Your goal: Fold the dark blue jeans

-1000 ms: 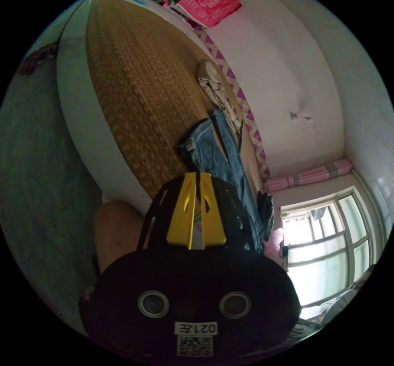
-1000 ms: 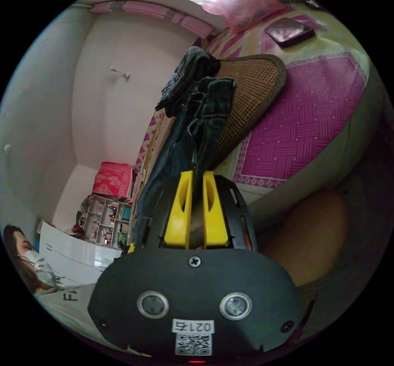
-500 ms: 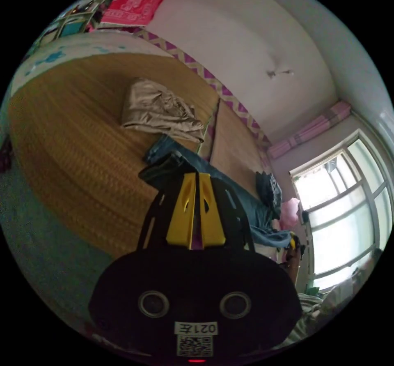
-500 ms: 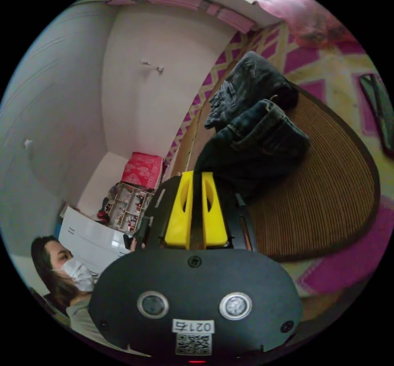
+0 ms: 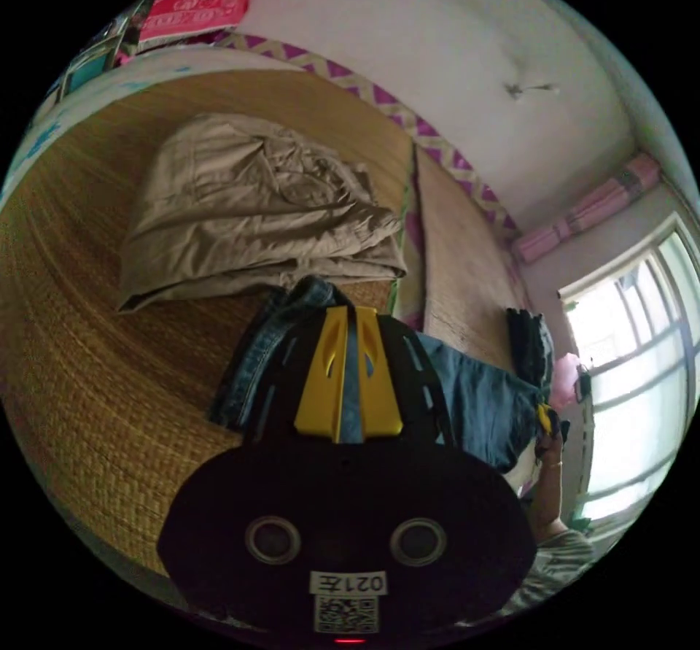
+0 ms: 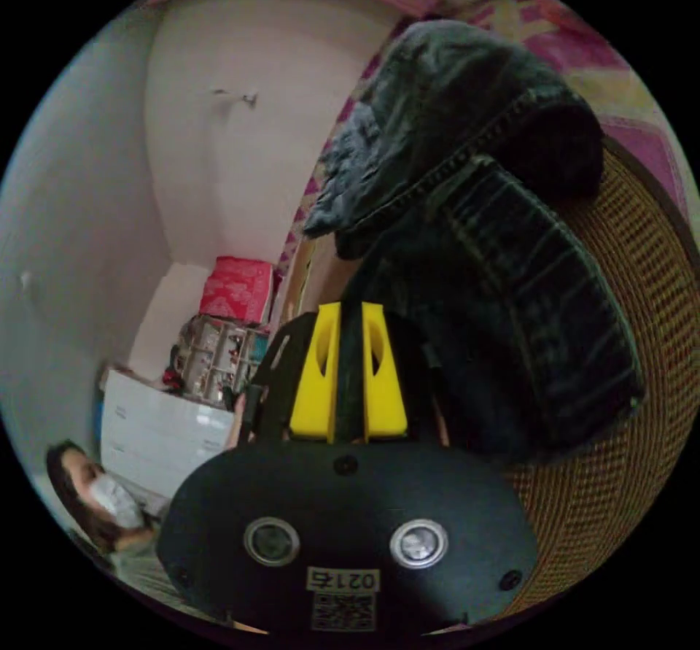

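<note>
The dark blue jeans (image 5: 477, 402) stretch across the woven mat (image 5: 102, 358) between my two grippers. My left gripper (image 5: 348, 312) is shut on a denim end beside a folded beige garment (image 5: 248, 219), with blue cloth showing between its yellow jaws. At the far end of the jeans, the right gripper (image 5: 543, 418) is small, with a hand under it. In the right gripper view, my right gripper (image 6: 350, 308) is shut on the other end of the dark jeans (image 6: 518, 314), which bunches low over the mat (image 6: 642, 402).
A pile of dark clothes (image 6: 452, 95) lies just past the jeans. A wall with a purple zigzag border (image 5: 394, 106) runs along the bed. A window (image 5: 627, 358) stands at the right. A person with a mask (image 6: 95, 497), a white cabinet (image 6: 153, 431) and shelves (image 6: 219, 358) stand behind.
Both grippers have come down toward the mat with the jeans. The left one now sits close to the beige garment and the right one close to the dark pile.
</note>
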